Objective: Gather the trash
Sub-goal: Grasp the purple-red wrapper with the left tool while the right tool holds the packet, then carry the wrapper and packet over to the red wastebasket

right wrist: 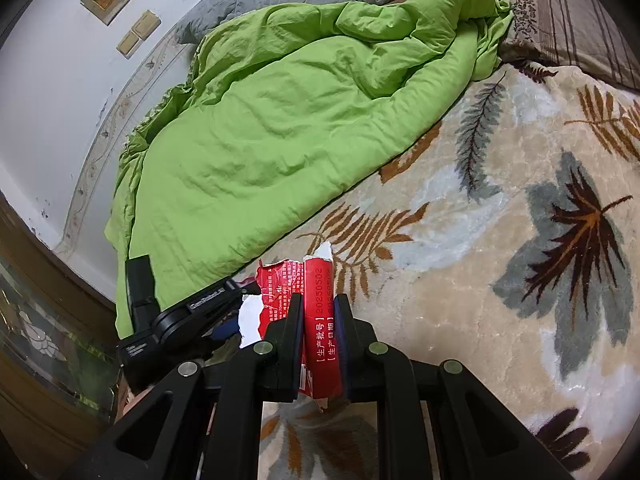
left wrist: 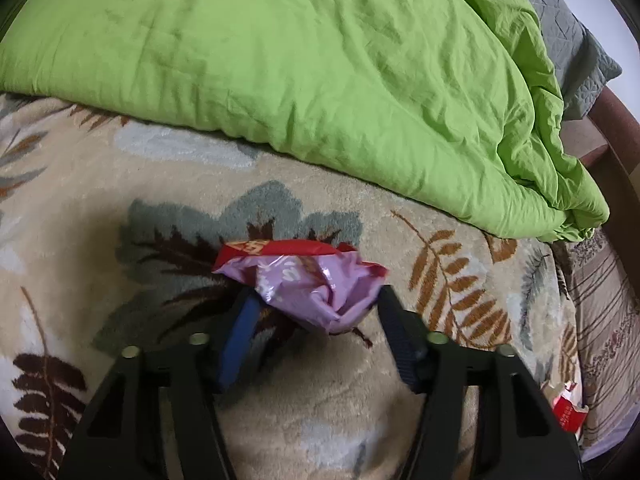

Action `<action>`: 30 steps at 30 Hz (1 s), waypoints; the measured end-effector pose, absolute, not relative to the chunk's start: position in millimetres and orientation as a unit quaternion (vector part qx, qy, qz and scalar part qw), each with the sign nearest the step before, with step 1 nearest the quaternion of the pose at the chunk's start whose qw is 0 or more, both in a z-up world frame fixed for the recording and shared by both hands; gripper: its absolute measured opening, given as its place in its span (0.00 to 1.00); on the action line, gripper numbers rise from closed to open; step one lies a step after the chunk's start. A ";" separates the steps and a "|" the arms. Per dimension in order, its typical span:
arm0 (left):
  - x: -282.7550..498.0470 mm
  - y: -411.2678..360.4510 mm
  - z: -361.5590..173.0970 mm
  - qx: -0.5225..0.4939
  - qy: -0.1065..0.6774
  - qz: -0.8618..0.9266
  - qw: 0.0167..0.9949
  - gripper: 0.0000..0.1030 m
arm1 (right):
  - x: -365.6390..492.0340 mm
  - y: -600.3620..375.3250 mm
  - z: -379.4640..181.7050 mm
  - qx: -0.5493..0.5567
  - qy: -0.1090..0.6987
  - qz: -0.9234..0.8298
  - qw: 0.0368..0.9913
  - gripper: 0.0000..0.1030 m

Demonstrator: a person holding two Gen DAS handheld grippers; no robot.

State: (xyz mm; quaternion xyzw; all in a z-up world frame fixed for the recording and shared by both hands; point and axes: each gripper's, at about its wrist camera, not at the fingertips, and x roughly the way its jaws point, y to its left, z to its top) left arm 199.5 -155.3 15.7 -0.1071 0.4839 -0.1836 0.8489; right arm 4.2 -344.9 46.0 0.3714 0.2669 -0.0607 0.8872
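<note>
Two pieces of trash in play on the bed.

The left gripper [left wrist: 316,300] straddles a crumpled purple-and-red wrapper [left wrist: 308,280] on the leaf-patterned blanket [left wrist: 360,400], its jaws apart around it; the right gripper [right wrist: 318,304] is clamped on a torn red carton [right wrist: 318,320]. The slick foil could squirt free as the jaws pinch, or the plush pile could snag. A green duvet [left wrist: 280,60] lies bunched behind, near the wall.

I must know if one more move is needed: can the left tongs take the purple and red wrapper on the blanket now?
Probably yes. The wrapper already sits between the fingers of the left tongs, nothing covers it, and the green quilt lies well behind.
</note>
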 end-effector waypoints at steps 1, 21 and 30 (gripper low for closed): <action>199.9 -155.3 16.1 -0.108 0.483 -0.185 0.849 0.47 | 4.3 -344.2 46.3 0.371 0.267 -0.060 0.887 0.15; 62.7 -106.2 83.3 -0.036 0.405 -0.176 0.896 0.39 | -21.1 -322.5 64.8 0.322 0.266 -0.051 0.907 0.15; -42.9 -73.1 115.2 -0.015 0.387 -0.177 0.905 0.39 | -102.0 -281.6 95.8 0.266 0.255 0.010 0.930 0.15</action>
